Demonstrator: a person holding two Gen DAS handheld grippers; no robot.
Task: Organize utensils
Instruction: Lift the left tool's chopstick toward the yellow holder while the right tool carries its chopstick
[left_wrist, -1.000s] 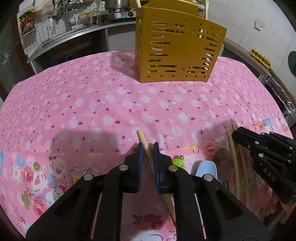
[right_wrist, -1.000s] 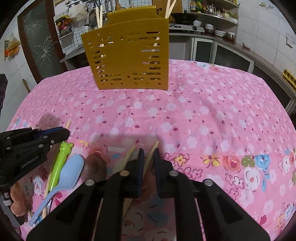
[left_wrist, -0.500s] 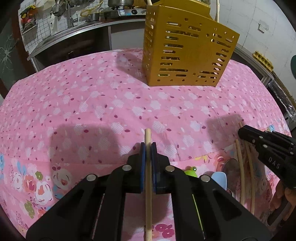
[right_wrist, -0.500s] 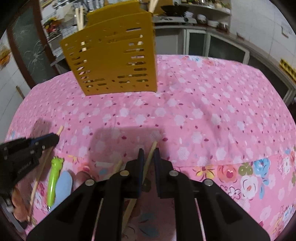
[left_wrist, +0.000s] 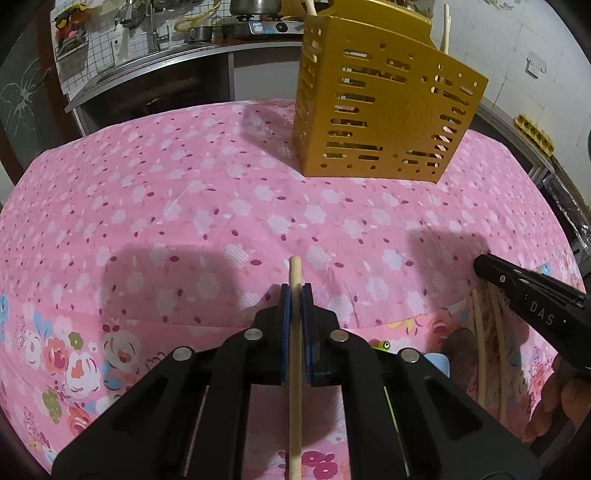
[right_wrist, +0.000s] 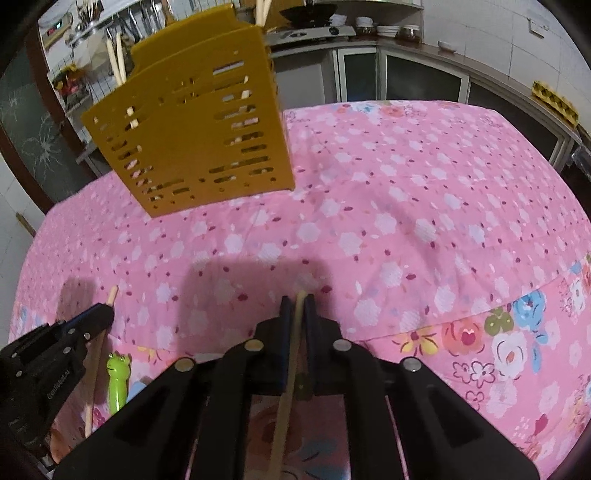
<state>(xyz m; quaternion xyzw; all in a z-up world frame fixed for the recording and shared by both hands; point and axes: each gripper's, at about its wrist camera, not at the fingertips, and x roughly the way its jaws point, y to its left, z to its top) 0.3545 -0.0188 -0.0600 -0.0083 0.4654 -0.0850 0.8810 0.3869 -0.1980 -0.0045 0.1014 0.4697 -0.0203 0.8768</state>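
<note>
Both sticks are up now! A second back the left gripper (left_wrist: 295, 291) had its jaws only loosely around a slanted chopstick lying on the cloth; now that wooden chopstick (left_wrist: 295, 369) sits straight between the closed pads, its tip poking out toward the yellow utensil holder (left_wrist: 380, 107). Same story on the other side: the right gripper (right_wrist: 298, 301) has tightened on its own pale chopstick (right_wrist: 286, 398), and the holder (right_wrist: 192, 129) looms larger and more tilted than it did, so the hand looks to be lifting and heading in.

That reads as pick-up done, delivery next. The holder stands well ahead of both grippers, already carrying a few sticks that jut above its rim.

Left behind, on the near side from the holder: the green frog-handled utensil (right_wrist: 118, 380), a blue spoon (left_wrist: 437, 363) just beside it, and two more chopsticks (left_wrist: 491, 354) under the right gripper's flank. Plenty remains to sort.
</note>
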